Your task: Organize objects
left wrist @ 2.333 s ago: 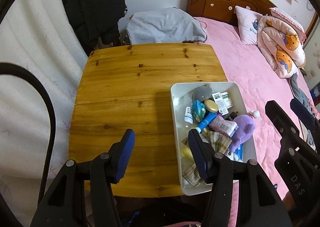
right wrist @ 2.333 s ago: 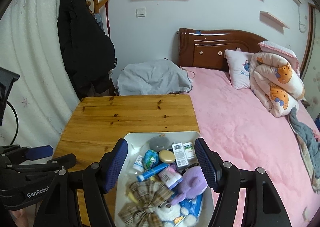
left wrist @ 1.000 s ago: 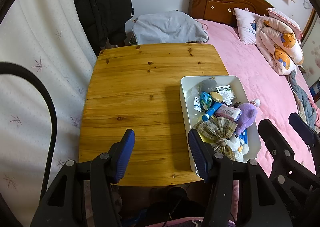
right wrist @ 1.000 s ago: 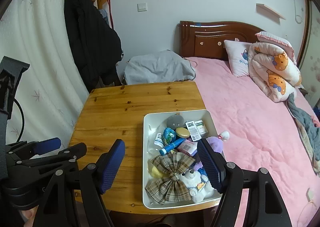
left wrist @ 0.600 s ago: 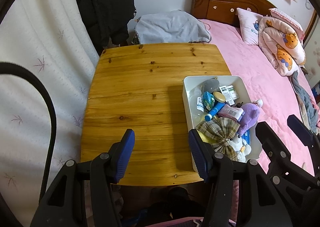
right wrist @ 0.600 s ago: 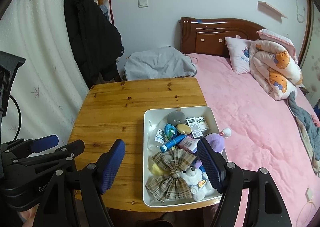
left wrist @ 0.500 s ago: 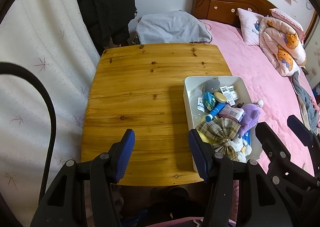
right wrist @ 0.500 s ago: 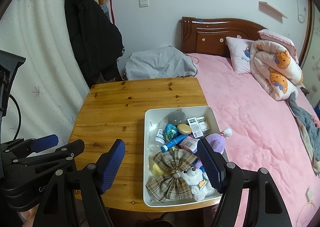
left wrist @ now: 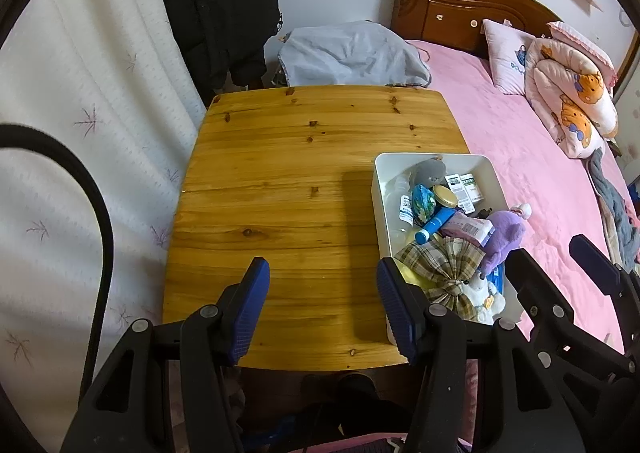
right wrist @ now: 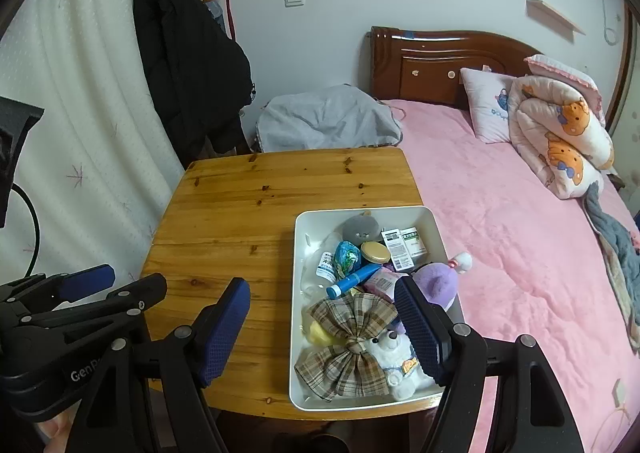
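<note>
A white tray (right wrist: 295, 253) sits at the front right corner of a wooden table (right wrist: 248, 213); it also shows in the left wrist view (left wrist: 376, 189). It holds a plaid bow (right wrist: 348, 337), a white teddy (right wrist: 394, 357), a purple plush (right wrist: 438, 285), a blue tube (right wrist: 352, 279), a gold tin (right wrist: 375, 252), a grey plush (right wrist: 362, 228), boxes and a small bottle. My left gripper (left wrist: 322, 303) is open and empty above the table's front edge. My right gripper (right wrist: 322, 329) is open and empty above the tray's near end.
A pink bed (right wrist: 500, 213) with a pillow and a folded quilt (right wrist: 560, 129) runs along the table's right side. A grey bundle (right wrist: 328, 121) lies behind the table. A black coat (right wrist: 188, 65) hangs by the white curtain (right wrist: 80, 113) at the left.
Both grippers have pulled back and up from the table, so the tray and table look smaller and farther. Both stay open and empty. The tray's contents have not moved.
</note>
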Tool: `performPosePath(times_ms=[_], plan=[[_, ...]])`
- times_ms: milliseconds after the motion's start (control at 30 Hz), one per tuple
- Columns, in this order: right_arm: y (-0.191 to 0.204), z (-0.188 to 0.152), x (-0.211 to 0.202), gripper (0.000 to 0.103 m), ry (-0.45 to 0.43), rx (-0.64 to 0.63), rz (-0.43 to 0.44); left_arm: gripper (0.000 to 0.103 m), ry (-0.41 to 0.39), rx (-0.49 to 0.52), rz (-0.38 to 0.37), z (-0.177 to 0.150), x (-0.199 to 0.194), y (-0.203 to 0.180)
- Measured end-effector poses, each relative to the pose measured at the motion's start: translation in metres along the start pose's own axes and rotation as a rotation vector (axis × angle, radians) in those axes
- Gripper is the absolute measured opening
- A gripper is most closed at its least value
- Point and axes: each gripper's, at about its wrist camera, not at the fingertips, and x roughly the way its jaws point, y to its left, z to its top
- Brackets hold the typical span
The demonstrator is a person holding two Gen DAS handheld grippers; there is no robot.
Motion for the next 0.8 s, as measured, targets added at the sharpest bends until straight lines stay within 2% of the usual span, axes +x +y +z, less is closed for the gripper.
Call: performPosePath(times_ms=[800], plan=[[0.001,0.004,0.012,0.076,0.031,-0.016,0.008,0.060,0.025,-0.015,0.009,0.003,0.011,0.005]])
